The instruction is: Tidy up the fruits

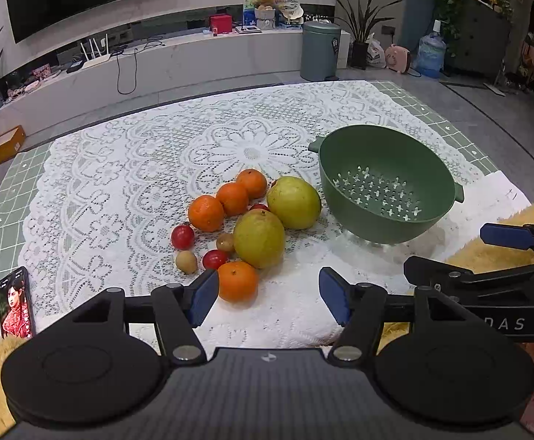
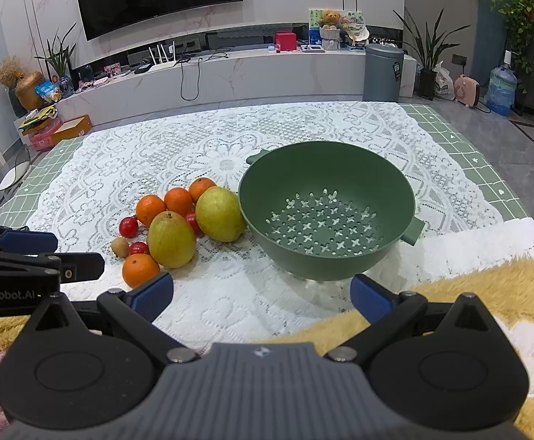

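Note:
A pile of fruit lies on the white lace tablecloth [image 1: 149, 168]: two yellow-green pears [image 1: 258, 238] [image 2: 170, 239], several oranges [image 1: 237, 281] [image 2: 140, 270], small red fruits [image 1: 182, 236] and brown kiwis [image 1: 186, 261]. To their right stands an empty green colander bowl [image 1: 384, 179] [image 2: 325, 209]. My left gripper [image 1: 268, 299] hovers open just in front of the nearest orange, holding nothing. My right gripper [image 2: 261, 297] is open and empty, in front of the bowl. Each gripper shows at the edge of the other's view.
A phone [image 1: 14, 302] lies at the left front of the table. A yellow fluffy cloth [image 2: 468, 293] covers the near edge. Beyond the table stand a TV bench [image 2: 230, 73], a grey bin [image 2: 382, 71] and plants.

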The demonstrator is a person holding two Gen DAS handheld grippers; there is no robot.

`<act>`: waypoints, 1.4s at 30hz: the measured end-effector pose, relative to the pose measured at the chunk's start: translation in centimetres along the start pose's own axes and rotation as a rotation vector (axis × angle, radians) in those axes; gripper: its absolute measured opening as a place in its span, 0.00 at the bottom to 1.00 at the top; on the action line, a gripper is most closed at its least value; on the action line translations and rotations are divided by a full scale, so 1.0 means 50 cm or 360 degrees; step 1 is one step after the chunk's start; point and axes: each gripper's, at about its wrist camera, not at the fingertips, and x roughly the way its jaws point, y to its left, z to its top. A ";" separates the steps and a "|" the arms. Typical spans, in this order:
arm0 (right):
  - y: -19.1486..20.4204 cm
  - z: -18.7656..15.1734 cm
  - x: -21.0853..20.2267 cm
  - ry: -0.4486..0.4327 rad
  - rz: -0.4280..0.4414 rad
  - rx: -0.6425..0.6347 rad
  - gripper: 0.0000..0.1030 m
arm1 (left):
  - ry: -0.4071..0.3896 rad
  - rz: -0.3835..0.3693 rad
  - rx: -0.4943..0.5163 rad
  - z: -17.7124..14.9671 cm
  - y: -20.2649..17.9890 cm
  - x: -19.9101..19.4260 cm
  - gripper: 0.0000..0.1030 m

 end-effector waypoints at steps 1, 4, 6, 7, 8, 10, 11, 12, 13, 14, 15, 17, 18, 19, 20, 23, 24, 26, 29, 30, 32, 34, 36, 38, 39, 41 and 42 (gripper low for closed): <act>0.000 0.000 0.000 0.0000 0.0000 0.0000 0.96 | -0.0004 -0.0003 -0.0002 0.000 0.000 -0.001 0.71; 0.000 -0.001 0.000 0.0000 0.0001 -0.0002 0.96 | -0.0008 0.0003 -0.0001 0.002 -0.002 -0.003 0.71; 0.000 -0.001 0.000 -0.0002 0.0000 -0.0003 0.96 | -0.0008 0.0010 -0.0004 0.003 -0.001 -0.003 0.71; 0.000 -0.001 0.000 -0.0002 0.0001 -0.0005 0.96 | -0.0006 0.0012 -0.0004 0.003 -0.001 -0.003 0.71; 0.000 -0.001 0.000 -0.0003 0.0002 -0.0005 0.96 | -0.0006 0.0014 -0.0003 0.003 -0.001 -0.003 0.70; 0.001 -0.001 0.001 -0.0002 0.0001 -0.0005 0.96 | -0.0010 0.0021 0.0001 0.004 -0.002 -0.004 0.70; 0.001 -0.001 0.001 -0.0002 0.0002 -0.0006 0.96 | -0.0010 0.0022 0.0004 0.004 -0.002 -0.004 0.70; 0.001 -0.001 0.000 -0.0002 0.0003 -0.0007 0.96 | -0.0012 0.0023 0.0008 0.004 -0.002 -0.005 0.70; 0.002 -0.001 0.000 -0.0001 0.0004 -0.0008 0.96 | -0.0013 0.0027 0.0009 0.005 -0.002 -0.005 0.70; 0.003 -0.001 0.001 0.0000 0.0005 -0.0010 0.96 | -0.0012 0.0030 0.0009 0.005 -0.001 -0.004 0.70; 0.003 -0.001 0.001 0.0000 0.0008 -0.0011 0.96 | -0.0011 0.0033 0.0009 0.005 -0.001 -0.004 0.70; 0.003 -0.001 0.001 0.0001 0.0011 -0.0009 0.96 | -0.0007 0.0042 0.0010 0.006 0.000 -0.003 0.70; 0.002 -0.001 0.002 0.0003 0.0013 -0.0006 0.96 | -0.0008 0.0047 0.0010 0.007 0.000 -0.002 0.70; 0.001 -0.001 0.005 0.0007 0.0014 -0.0003 0.96 | -0.0008 0.0052 0.0011 0.007 0.001 -0.002 0.70; 0.000 -0.001 0.006 0.0010 0.0015 -0.0001 0.96 | -0.0008 0.0054 0.0011 0.007 0.001 -0.002 0.70; 0.001 -0.002 0.010 0.0016 0.0021 -0.0002 0.96 | -0.0006 0.0058 0.0011 0.007 0.001 -0.003 0.70; 0.001 -0.002 0.010 0.0017 0.0023 -0.0003 0.96 | -0.0006 0.0061 0.0014 0.007 0.000 -0.003 0.70; 0.001 -0.003 0.010 0.0016 0.0026 -0.0006 0.96 | -0.0006 0.0066 0.0018 0.007 -0.001 -0.004 0.70; 0.001 -0.003 0.011 0.0019 0.0026 -0.0003 0.96 | -0.0009 0.0067 0.0022 0.007 -0.002 -0.005 0.70; 0.000 -0.004 0.012 0.0021 0.0025 -0.0001 0.96 | -0.0011 0.0067 0.0023 0.007 -0.002 -0.006 0.70; 0.000 -0.004 0.014 0.0027 0.0026 0.0002 0.96 | -0.0013 0.0068 0.0025 0.006 -0.003 -0.008 0.70; 0.000 -0.005 0.014 0.0027 0.0028 0.0002 0.96 | -0.0012 0.0072 0.0027 0.006 -0.003 -0.007 0.70; 0.000 -0.005 0.015 0.0028 0.0029 -0.0001 0.96 | -0.0009 0.0078 0.0030 0.006 -0.002 -0.009 0.70; 0.002 -0.004 0.016 0.0028 0.0032 -0.0006 0.96 | -0.0008 0.0078 0.0027 0.006 0.000 -0.011 0.70; 0.002 -0.004 0.016 0.0028 0.0033 -0.0007 0.96 | -0.0008 0.0079 0.0027 0.007 0.001 -0.011 0.70; 0.001 -0.005 0.017 0.0028 0.0033 -0.0008 0.96 | -0.0008 0.0078 0.0028 0.006 0.001 -0.011 0.70; 0.001 -0.005 0.017 0.0027 0.0033 -0.0006 0.96 | -0.0008 0.0077 0.0028 0.006 0.001 -0.011 0.70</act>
